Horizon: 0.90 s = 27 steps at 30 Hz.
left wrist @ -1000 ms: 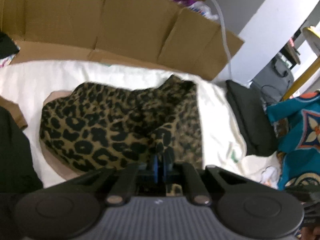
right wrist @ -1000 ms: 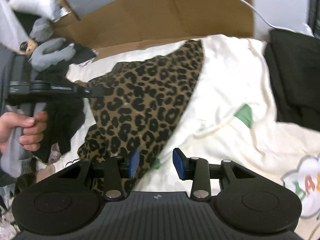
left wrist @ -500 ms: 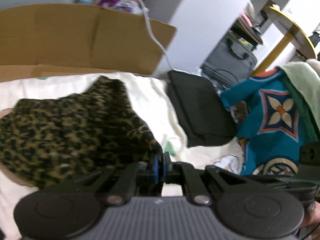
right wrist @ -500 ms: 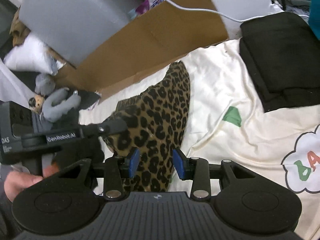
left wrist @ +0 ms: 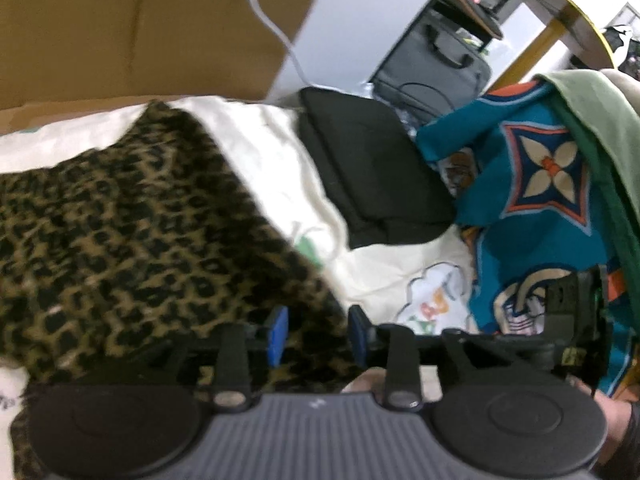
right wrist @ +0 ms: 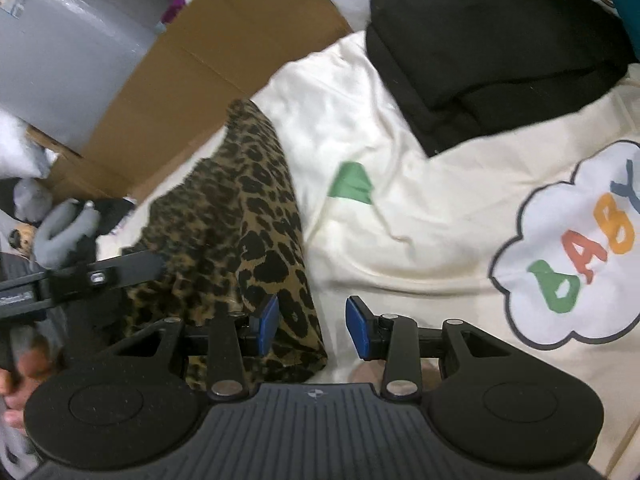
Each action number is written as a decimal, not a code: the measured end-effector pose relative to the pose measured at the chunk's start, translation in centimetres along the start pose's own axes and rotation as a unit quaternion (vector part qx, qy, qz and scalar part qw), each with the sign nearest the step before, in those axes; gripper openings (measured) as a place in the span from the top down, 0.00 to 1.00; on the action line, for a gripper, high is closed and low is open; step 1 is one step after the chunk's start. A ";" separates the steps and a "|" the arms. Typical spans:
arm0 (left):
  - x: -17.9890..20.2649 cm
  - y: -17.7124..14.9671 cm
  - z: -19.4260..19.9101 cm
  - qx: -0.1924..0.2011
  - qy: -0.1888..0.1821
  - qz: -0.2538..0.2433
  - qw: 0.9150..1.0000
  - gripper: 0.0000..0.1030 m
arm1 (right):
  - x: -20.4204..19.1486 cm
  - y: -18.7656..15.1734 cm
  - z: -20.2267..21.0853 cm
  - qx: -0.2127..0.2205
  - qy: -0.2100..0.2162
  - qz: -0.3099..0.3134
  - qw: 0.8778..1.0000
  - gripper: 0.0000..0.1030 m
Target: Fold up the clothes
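Observation:
A leopard-print garment (left wrist: 132, 232) lies bunched on a cream blanket (left wrist: 372, 276). In the right wrist view the garment (right wrist: 244, 220) runs as a long folded strip. My left gripper (left wrist: 317, 334) is open just above the garment's near edge, and cloth shows between its blue pads (left wrist: 278, 334) without being pinched. My right gripper (right wrist: 313, 326) is open too, its left pad (right wrist: 267, 323) over the garment's near corner and its right pad over bare blanket. The left gripper's fingers (right wrist: 120, 272) reach in from the left in the right wrist view, held by a hand.
A folded black garment (right wrist: 492, 40) lies at the blanket's far right. A cloud print reading BABY (right wrist: 580, 248) marks the blanket. Cardboard (left wrist: 140, 36) stands behind, with a white cable (left wrist: 276, 32). A teal patterned cloth (left wrist: 540, 184), a grey bag (left wrist: 436, 64) and a grey plush toy (right wrist: 64, 228) surround the area.
My left gripper, shut on the leopard garment before, carried its edge to the right and has now opened and let go. The right gripper stayed open and moved in over the garment's corner.

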<state>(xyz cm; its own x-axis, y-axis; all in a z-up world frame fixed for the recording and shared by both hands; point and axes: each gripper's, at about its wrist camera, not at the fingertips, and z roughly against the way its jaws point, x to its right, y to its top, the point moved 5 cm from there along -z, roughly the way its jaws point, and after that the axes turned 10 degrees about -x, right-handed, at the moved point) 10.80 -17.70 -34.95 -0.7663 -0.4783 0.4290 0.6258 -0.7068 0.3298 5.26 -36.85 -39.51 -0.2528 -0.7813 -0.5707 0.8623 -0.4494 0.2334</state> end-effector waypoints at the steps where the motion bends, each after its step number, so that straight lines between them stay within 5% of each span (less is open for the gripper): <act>1: -0.7 -0.4 0.3 0.000 0.006 0.004 1.000 0.65 | 0.1 -0.1 -0.1 0.000 -0.002 0.000 1.000 0.57; 10: -7.0 -5.5 3.2 -0.012 0.069 0.076 0.995 0.65 | -2.4 -1.2 1.8 0.018 -0.011 0.066 0.998 0.47; 14: -9.2 -8.6 4.7 -0.019 0.102 0.099 0.990 0.65 | -4.1 -0.8 0.4 0.009 -0.045 0.108 0.993 0.33; 19: -11.5 -11.8 6.2 -0.023 0.141 0.127 0.982 0.61 | -5.7 -0.8 -2.3 -0.007 -0.073 0.144 0.987 0.33; 20: -11.9 -12.3 6.4 -0.025 0.144 0.134 0.980 0.60 | -5.8 -0.8 -2.7 -0.007 -0.083 0.151 0.985 0.35; 22: -12.2 -13.4 6.4 -0.031 0.141 0.145 0.979 0.59 | -5.7 -0.7 -3.2 -0.008 -0.103 0.154 0.983 0.55; 23: -12.4 -13.9 6.3 -0.035 0.139 0.151 0.978 0.57 | -5.3 -0.5 -3.3 -0.011 -0.110 0.149 0.983 0.81; 24: -12.3 -14.5 6.0 -0.042 0.134 0.154 0.978 0.54 | -5.0 -0.4 -3.5 -0.014 -0.118 0.145 0.982 0.96; 27: -11.9 -15.8 4.7 -0.058 0.115 0.158 0.979 0.42 | -4.1 0.2 -2.8 -0.005 -0.124 0.137 0.983 0.96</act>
<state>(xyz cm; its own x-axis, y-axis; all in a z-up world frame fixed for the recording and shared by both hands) 10.67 1.60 -41.34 -0.5583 -0.7778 0.2886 0.8262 -0.5531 0.1075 7.68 -32.53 -39.33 -0.1077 -0.9544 -0.2783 0.9166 -0.2037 0.3440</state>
